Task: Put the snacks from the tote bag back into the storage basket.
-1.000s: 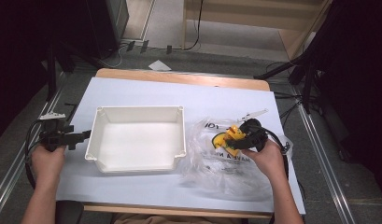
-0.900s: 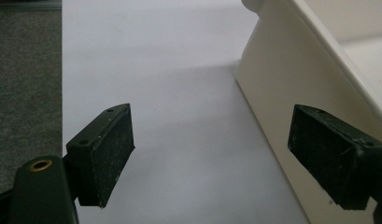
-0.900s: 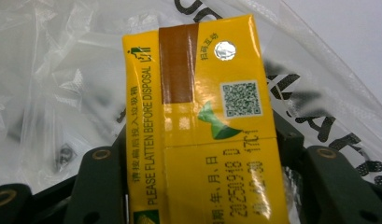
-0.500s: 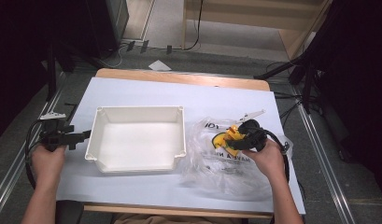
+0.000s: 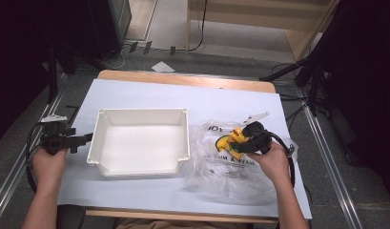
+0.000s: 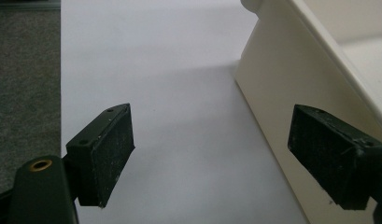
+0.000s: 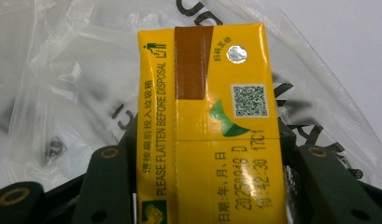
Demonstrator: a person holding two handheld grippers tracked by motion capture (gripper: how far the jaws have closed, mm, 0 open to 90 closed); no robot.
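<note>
My right gripper (image 5: 240,140) is shut on a yellow drink carton (image 7: 216,116), which it holds over a crumpled clear plastic bag (image 5: 226,164) at the table's right. The carton (image 5: 229,140) has a brown strip, a QR code and printed date on its top face. A white rectangular tray (image 5: 138,164) stands at the middle of the table with nothing in it. My left gripper (image 5: 85,138) sits at the tray's left wall with its jaws wide apart; one pad (image 6: 107,151) is over bare white sheet, the other pad (image 6: 333,158) is against the tray's outer wall (image 6: 282,88).
A white sheet (image 5: 149,98) covers the wooden table, whose far edge (image 5: 183,80) shows bare wood. Metal rails run along both sides of the table. Cables and a dark stand lie on the floor beyond the right edge.
</note>
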